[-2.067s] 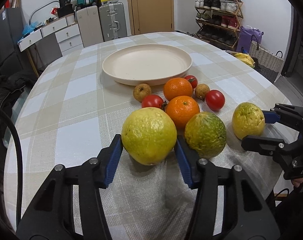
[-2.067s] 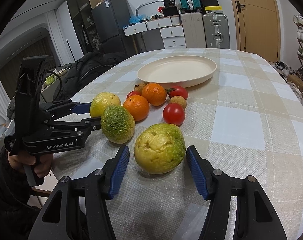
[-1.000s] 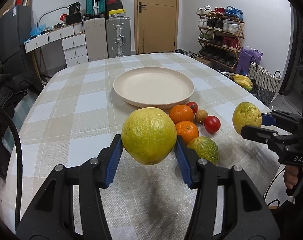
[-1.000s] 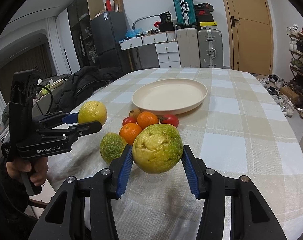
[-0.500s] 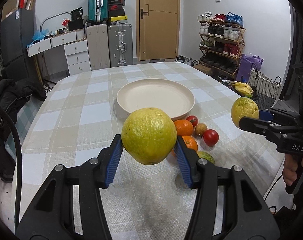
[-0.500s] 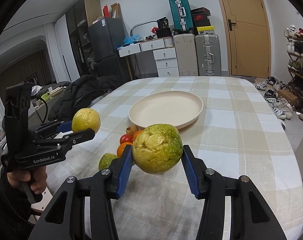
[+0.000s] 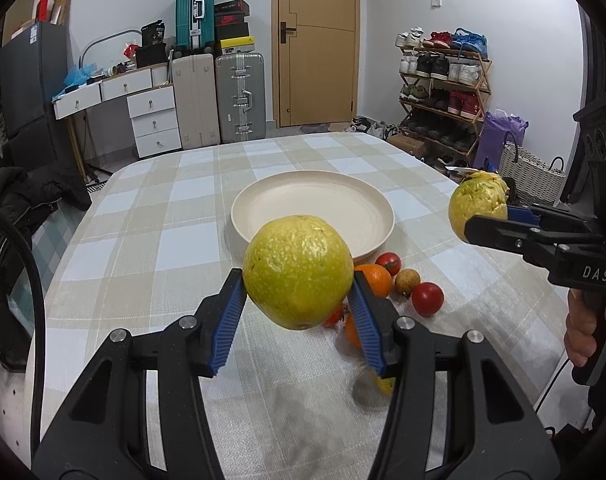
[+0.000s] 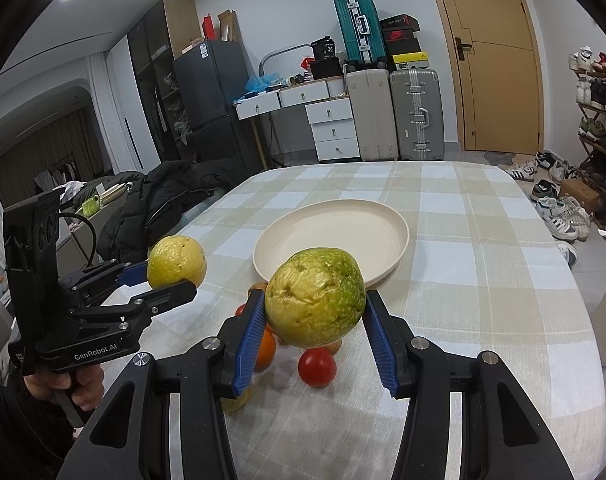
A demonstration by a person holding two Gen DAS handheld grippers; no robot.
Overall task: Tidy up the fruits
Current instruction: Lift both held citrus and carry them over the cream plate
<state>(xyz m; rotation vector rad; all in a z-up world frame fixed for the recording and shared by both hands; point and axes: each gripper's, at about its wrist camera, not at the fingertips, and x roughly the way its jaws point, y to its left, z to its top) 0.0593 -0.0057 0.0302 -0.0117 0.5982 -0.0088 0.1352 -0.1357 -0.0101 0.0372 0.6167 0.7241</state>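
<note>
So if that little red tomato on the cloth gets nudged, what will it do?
The red tomato looks round and smooth, so it would probably roll across the tablecloth. It sits close to the orange, which might stop it. Its glossy skin suggests it could slip and bruise if squeezed.

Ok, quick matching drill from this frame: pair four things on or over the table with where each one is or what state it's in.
Things:
1. yellow fruit
2. yellow-green fruit
3. cream plate
4. red tomato

Places or states:
A. lying on the checked tablecloth near the plate
B. held in the air in the right gripper
C. resting on the table with nothing on it
D. held in the air in the left gripper

Pairs: 1-D, 2-B, 3-C, 4-A
</note>
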